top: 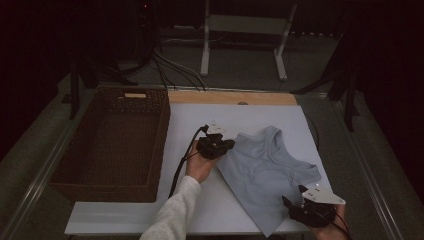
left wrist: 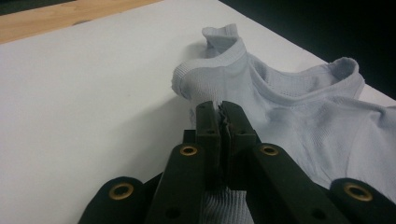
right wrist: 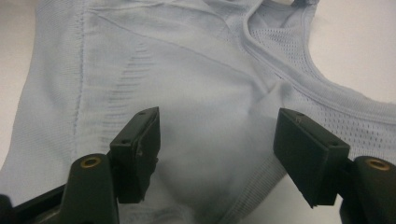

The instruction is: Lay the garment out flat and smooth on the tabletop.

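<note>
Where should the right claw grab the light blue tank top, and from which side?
Grip the tank top at its near hem corner, coming in low from the table's near edge: the fabric lies flat, so only its edge offers a fold for the open right claw.

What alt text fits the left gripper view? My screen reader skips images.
The left gripper is shut on the edge of a pale blue sleeveless top lying on a white table. A wooden strip runs along the table's far edge.
</note>
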The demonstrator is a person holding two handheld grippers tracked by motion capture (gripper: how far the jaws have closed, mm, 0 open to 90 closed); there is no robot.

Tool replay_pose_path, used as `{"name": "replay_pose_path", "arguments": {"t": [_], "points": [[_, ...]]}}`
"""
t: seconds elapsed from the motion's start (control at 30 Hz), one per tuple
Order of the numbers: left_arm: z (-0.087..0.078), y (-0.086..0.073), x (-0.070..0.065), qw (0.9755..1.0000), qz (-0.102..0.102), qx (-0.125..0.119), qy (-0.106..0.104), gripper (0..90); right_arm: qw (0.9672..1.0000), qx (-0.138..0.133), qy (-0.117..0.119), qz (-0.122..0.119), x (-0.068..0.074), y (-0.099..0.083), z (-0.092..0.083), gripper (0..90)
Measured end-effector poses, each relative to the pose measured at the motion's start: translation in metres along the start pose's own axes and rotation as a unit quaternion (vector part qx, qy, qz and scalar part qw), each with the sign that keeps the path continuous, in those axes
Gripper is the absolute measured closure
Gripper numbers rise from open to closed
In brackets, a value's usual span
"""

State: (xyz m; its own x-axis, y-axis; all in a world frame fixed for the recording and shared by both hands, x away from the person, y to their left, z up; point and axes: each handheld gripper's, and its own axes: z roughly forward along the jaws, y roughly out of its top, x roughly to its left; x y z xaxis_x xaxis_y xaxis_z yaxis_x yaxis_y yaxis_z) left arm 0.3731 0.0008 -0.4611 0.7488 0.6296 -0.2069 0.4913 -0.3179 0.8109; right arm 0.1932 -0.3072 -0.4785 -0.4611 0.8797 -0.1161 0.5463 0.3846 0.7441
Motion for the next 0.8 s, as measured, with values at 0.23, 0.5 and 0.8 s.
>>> {"name": "replay_pose_path", "arguments": {"t": [0.23, 0.5, 0.8], "points": [[-0.004, 0.000, 0.005, 1.0000, -0.004, -0.001, 0.007, 87.6, 0.9997, -0.006, 0.018, 0.015, -0.001, 0.000, -0.001, 32.5], [-0.010, 0.001, 0.010, 0.9999, -0.006, -0.002, 0.014, 87.6, 0.9996, -0.005, 0.017, 0.021, 0.000, 0.000, -0.001, 31.2], [-0.014, 0.001, 0.013, 0.9998, -0.008, -0.003, 0.019, 87.6, 0.9995, 0.002, 0.016, 0.027, -0.003, -0.002, -0.001, 31.6]]}}
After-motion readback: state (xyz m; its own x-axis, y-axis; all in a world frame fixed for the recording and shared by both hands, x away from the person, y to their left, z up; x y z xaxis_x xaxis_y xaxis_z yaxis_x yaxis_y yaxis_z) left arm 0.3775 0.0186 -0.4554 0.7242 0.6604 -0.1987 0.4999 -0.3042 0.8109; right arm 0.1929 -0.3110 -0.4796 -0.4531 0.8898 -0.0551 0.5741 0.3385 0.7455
